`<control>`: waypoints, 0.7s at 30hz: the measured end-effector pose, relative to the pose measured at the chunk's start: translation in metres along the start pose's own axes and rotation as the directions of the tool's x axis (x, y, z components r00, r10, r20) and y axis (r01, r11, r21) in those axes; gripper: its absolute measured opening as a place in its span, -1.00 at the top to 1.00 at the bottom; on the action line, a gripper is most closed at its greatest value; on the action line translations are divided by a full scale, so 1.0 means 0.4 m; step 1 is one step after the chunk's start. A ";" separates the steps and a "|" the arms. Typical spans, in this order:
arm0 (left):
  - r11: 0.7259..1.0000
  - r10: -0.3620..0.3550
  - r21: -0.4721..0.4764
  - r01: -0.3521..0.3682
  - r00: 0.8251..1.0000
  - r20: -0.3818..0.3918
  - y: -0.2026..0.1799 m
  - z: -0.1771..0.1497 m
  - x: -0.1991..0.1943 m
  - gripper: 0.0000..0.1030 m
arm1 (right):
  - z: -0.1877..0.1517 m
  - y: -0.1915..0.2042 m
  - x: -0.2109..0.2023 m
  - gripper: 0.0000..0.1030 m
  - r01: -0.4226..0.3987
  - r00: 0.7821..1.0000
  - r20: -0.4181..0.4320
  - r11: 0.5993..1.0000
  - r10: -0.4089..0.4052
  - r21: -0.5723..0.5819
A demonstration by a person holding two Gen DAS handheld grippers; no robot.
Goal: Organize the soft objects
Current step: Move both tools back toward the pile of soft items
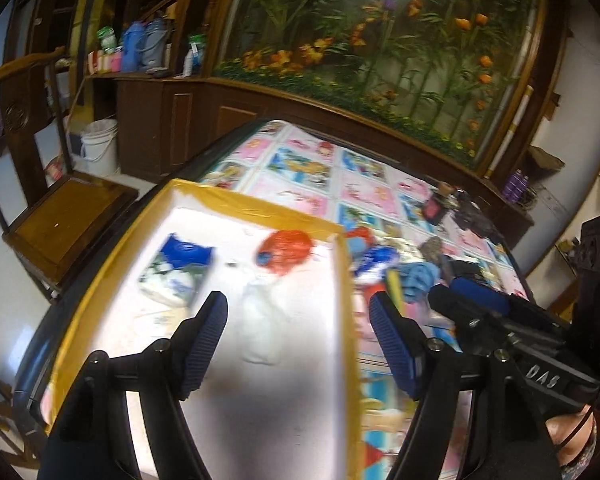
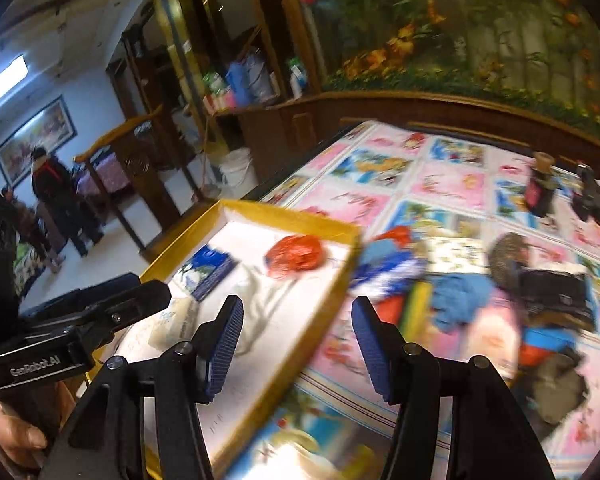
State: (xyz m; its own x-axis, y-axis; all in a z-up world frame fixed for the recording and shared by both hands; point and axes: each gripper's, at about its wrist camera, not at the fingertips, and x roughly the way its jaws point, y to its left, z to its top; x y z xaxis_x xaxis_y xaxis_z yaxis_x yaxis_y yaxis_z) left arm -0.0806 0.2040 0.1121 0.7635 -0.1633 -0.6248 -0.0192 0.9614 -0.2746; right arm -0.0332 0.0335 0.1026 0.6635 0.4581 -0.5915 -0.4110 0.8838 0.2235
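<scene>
A white tray with a yellow rim sits on the table. In it lie a blue-and-white tissue pack, a red crumpled bag and a white cloth. My left gripper hovers open above the white cloth, with nothing between its fingers. My right gripper hangs open over the tray's right rim, also empty. Right of the tray lies a blurred heap with a blue cloth and a blue-white-red item.
The table has a pink and blue picture cover. Dark objects and a small bottle lie at its far right. A wooden chair and a white bucket stand to the left. People stand far off.
</scene>
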 end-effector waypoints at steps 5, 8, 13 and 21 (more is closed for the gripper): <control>0.995 -0.062 0.082 0.064 0.997 -0.036 -0.157 -0.030 0.034 -0.43 | -0.032 -0.172 -0.215 -0.46 0.158 0.979 0.113 0.982 -0.169 0.100; 0.987 -0.094 0.124 0.103 0.993 -0.074 -0.249 -0.059 0.072 -0.43 | -0.070 -0.288 -0.300 -0.56 0.281 0.946 0.113 0.942 -0.305 0.183; 0.977 -0.106 0.171 0.129 0.985 -0.138 -0.355 -0.120 0.140 -0.43 | -0.160 -0.458 -0.316 -0.55 0.457 0.885 -0.047 0.845 -0.463 0.276; 0.971 -0.046 0.224 0.085 0.984 -0.172 -0.411 -0.178 0.213 -0.43 | -0.236 -0.548 -0.235 -0.55 0.568 0.823 -0.204 0.777 -0.530 0.272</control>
State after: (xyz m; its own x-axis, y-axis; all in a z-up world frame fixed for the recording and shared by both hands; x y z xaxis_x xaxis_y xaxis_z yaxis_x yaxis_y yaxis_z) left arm -0.0582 0.0164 0.0519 0.6415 -0.2433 -0.7276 0.1909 0.9692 -0.1558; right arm -0.0647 -0.2122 0.0361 0.6363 -0.1113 -0.7634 0.2275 0.9726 0.0478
